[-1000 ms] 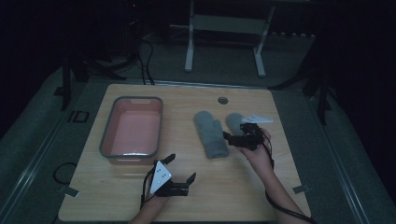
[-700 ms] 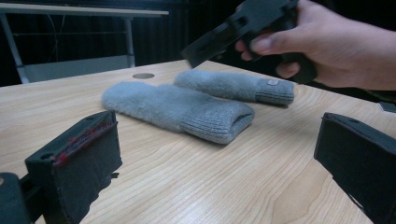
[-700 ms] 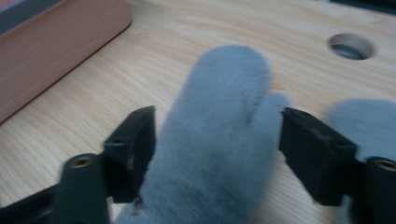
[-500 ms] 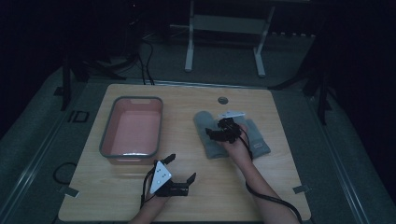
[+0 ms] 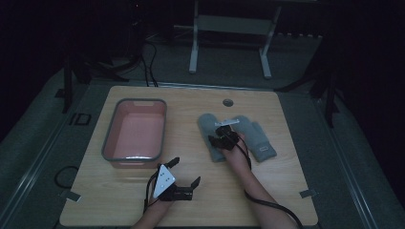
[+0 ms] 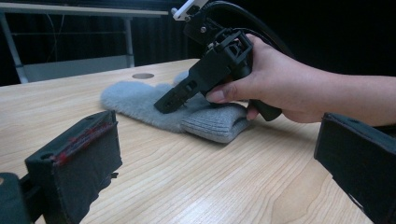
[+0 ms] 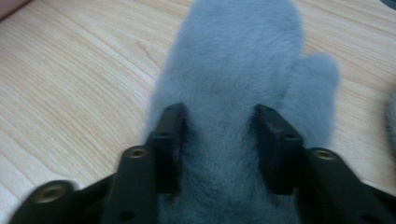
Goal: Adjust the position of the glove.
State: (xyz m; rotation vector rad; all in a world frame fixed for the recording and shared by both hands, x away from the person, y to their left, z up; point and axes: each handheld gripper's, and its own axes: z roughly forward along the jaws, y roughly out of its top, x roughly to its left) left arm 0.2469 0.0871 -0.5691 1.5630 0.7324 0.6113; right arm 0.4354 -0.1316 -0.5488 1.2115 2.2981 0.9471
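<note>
Right of the pink tub [image 5: 135, 128], right tongs [image 7: 218, 133] straddle a grey mitten [image 7: 243, 70], not yet clenched; soft, light, best pinched mid-body. Left tongs [image 6: 210, 154] spread, empty.

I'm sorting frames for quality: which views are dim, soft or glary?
High view: dim, room black beyond the table. Left gripper view: brightest, its own near jaws blurred, mild sheen on the wood. Right gripper view: the grey mitten soft throughout, jaws blurred.

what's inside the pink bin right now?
Nothing visible inside the pink bin: the high view shows its bare pink floor. Both grey mittens, left one and right one, lie on the table beside it.
</note>
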